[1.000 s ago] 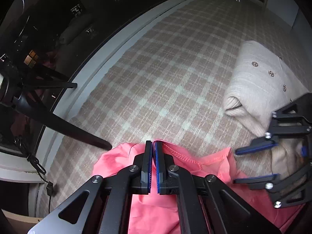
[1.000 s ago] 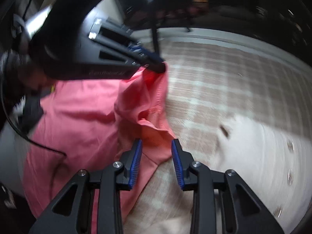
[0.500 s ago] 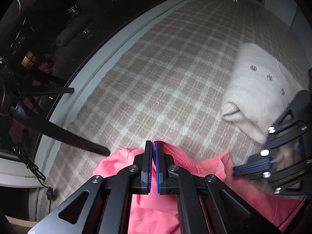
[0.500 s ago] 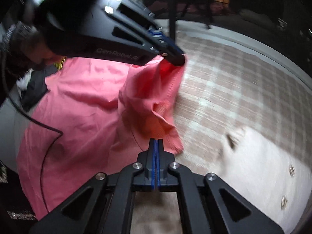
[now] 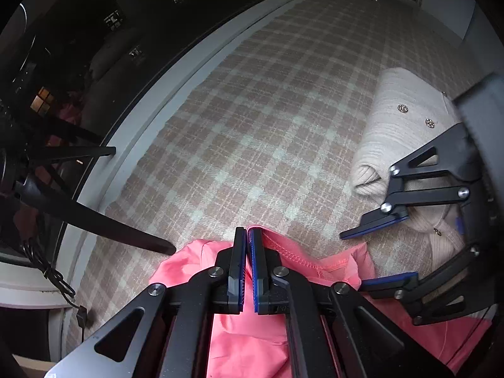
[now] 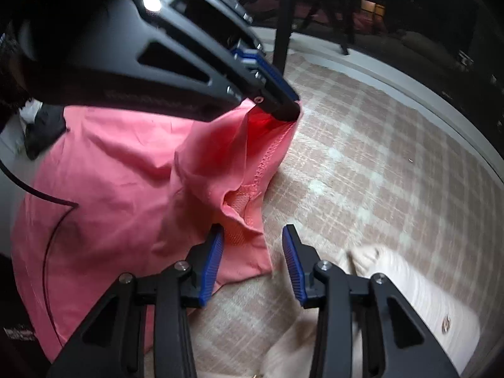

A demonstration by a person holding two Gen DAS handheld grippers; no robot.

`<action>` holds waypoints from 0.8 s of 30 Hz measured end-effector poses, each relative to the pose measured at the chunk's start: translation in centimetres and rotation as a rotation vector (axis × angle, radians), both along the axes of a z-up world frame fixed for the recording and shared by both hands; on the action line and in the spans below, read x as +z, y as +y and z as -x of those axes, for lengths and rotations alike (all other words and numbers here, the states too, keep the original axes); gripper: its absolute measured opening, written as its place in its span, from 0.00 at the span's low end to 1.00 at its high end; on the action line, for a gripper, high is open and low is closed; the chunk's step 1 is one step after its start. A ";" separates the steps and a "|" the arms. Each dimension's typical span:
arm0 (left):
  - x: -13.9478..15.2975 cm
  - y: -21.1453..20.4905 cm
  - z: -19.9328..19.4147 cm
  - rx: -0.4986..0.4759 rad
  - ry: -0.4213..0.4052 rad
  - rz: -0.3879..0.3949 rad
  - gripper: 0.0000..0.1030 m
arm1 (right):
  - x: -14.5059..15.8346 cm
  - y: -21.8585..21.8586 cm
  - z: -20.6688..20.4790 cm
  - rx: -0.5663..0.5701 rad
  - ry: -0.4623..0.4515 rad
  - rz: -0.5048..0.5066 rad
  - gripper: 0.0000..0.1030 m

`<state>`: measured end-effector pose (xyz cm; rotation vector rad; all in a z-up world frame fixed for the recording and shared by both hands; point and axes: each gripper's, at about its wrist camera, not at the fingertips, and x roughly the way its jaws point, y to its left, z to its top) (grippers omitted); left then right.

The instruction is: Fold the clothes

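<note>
The left gripper [image 5: 248, 236] is clamped on the stitched hem of the pink garment [image 6: 119, 189], lifting that edge off the plaid cloth surface [image 5: 252, 119]. The rest of the garment lies spread at the near left. The right gripper [image 6: 253, 245] is opening; a corner of the garment lies between its jaws, not pressed by the pads. To the right lies a folded beige cardigan [image 5: 403, 126], buttons up. Farther off, a grey ledge [image 5: 176, 94] borders the cloth.
</note>
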<state>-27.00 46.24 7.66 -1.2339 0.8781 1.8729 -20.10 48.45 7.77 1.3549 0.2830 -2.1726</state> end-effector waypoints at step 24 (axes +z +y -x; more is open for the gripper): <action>0.9 -0.8 0.0 0.091 -0.054 -0.144 0.11 | 4.0 8.4 -1.4 -0.272 -0.059 0.197 0.24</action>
